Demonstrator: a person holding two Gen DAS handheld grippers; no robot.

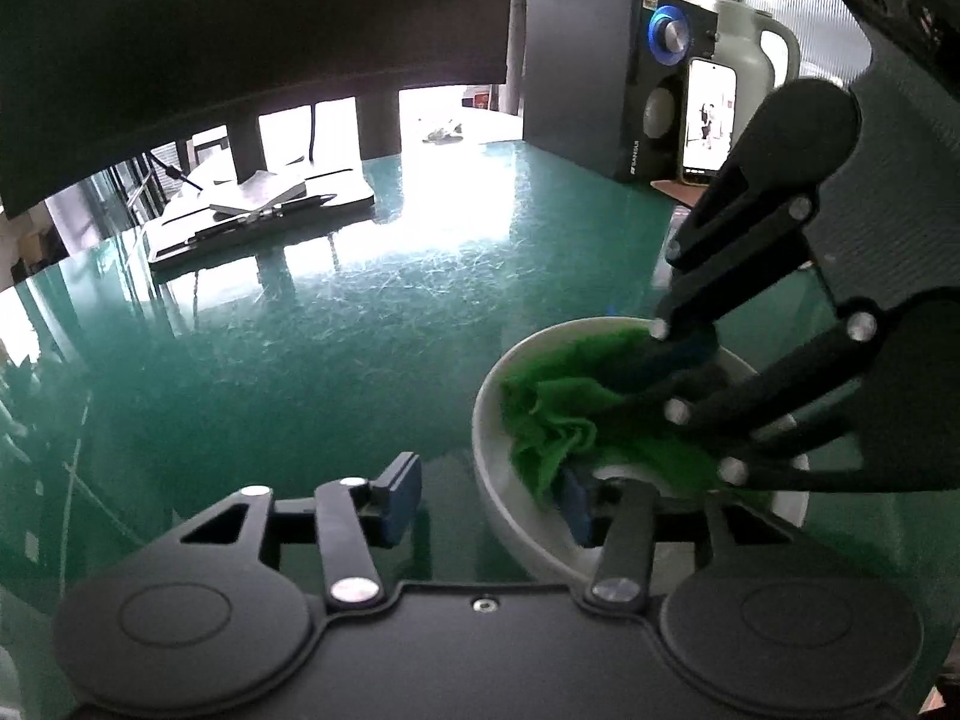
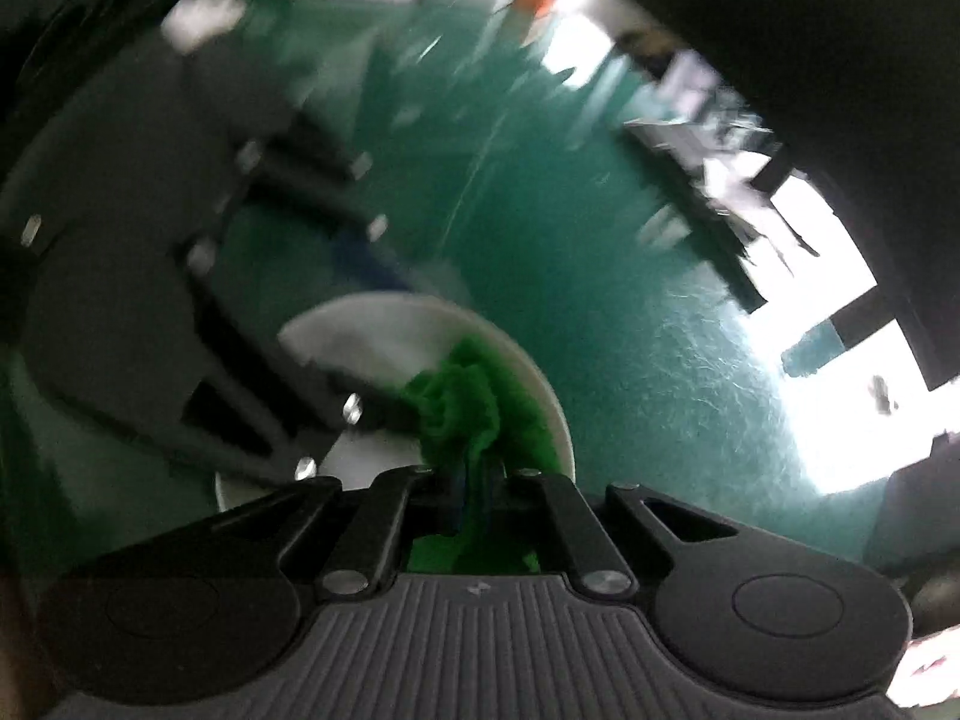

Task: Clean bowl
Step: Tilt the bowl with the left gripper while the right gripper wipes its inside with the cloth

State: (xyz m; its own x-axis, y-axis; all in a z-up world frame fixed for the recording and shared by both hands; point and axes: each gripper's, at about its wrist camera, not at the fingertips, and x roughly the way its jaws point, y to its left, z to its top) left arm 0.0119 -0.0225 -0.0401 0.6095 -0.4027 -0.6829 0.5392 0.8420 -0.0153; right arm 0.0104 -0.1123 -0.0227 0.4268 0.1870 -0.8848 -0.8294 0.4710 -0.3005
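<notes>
1. Green, glossy table (image 1: 372,324) fills both views, scratched and reflecting bright windows; a dark monitor (image 1: 252,18) hangs over its far edge.
2. At the back right stands a black speaker (image 1: 606,78) with a blue-ringed knob (image 1: 670,36); the word "SANSUI" runs vertically along its lower front edge.
3. A lit phone (image 1: 710,120) leans against the speaker, its screen showing small figures; any writing on it is too small to read. A pale jug (image 1: 762,54) stands behind it.
4. On the left, a flat black stand base (image 1: 264,222) carries a notebook and a pen.
5. The white bowl (image 1: 498,492) sits on the table at the lower right of the left wrist view, just ahead of the left gripper (image 1: 489,507).
6. The left gripper's jaws are spread wide: one blue-padded finger rests outside the bowl's rim, the other inside, so they straddle the near wall. Whether the pads press the wall cannot be told.
7. A bright green cloth (image 1: 552,420) lies crumpled inside the bowl.
8. The right gripper (image 2: 474,480) reaches into the bowl from the right, its jaws pinching the green cloth between them.
9. The right wrist view is blurred; the bowl (image 2: 372,324) shows white with the cloth (image 2: 462,396) bunched at its near side.
</notes>
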